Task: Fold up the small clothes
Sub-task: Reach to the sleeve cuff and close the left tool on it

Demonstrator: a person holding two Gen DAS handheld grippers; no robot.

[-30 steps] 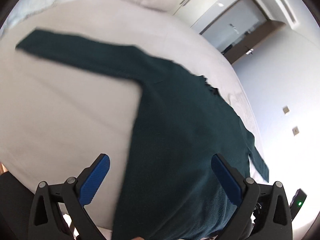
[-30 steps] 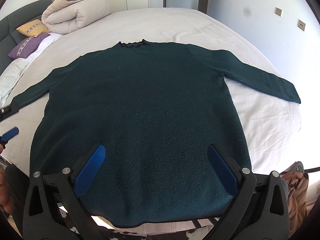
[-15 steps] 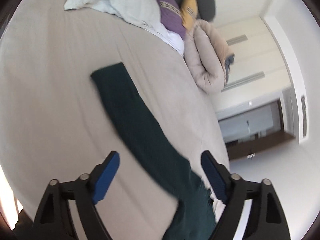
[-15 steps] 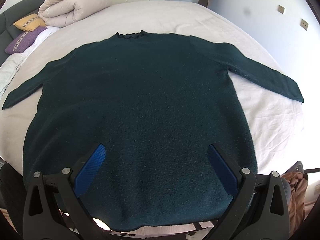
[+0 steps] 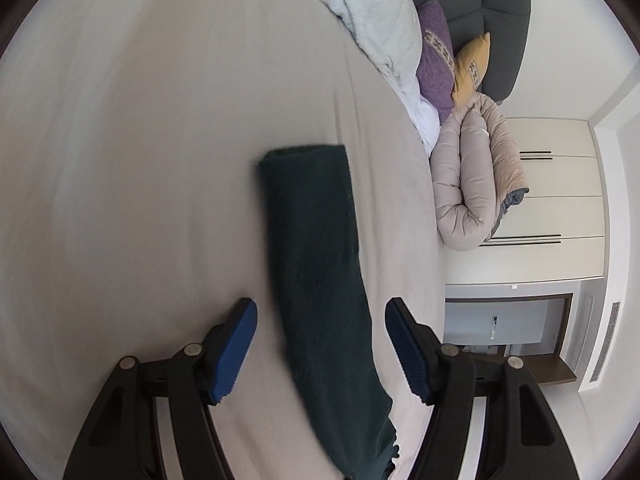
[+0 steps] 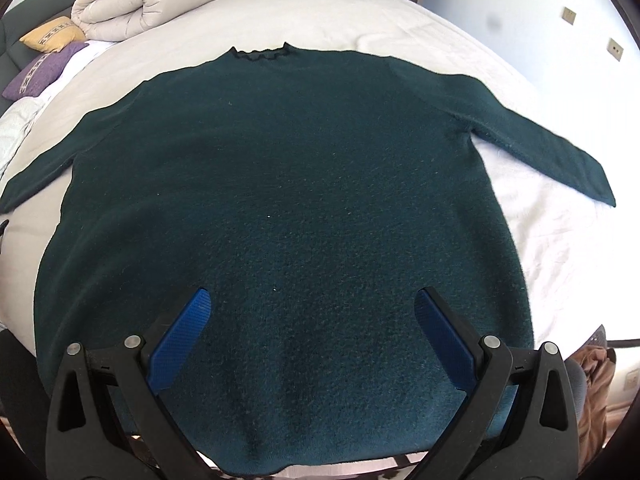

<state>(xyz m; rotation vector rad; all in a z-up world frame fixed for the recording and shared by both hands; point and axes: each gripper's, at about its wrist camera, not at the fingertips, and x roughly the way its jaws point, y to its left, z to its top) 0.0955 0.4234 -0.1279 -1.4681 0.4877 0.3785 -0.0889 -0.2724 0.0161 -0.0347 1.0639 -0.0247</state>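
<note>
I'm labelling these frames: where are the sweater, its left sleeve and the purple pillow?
sweater (image 6: 280, 200), right wrist view, middle of body.
left sleeve (image 5: 312, 232), left wrist view, mid-sleeve.
purple pillow (image 5: 434, 60), left wrist view, its face.

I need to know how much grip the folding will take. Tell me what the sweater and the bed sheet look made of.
Sweater: dark green, seemingly a thick wool-like or fleecy knit; its matte surface looks fuzzy and nubbly, with a small ruffled collar. Bed sheet: off-white, probably a smooth woven cotton; matte, with shallow creases. The exact fibres cannot be told from sight.
</note>
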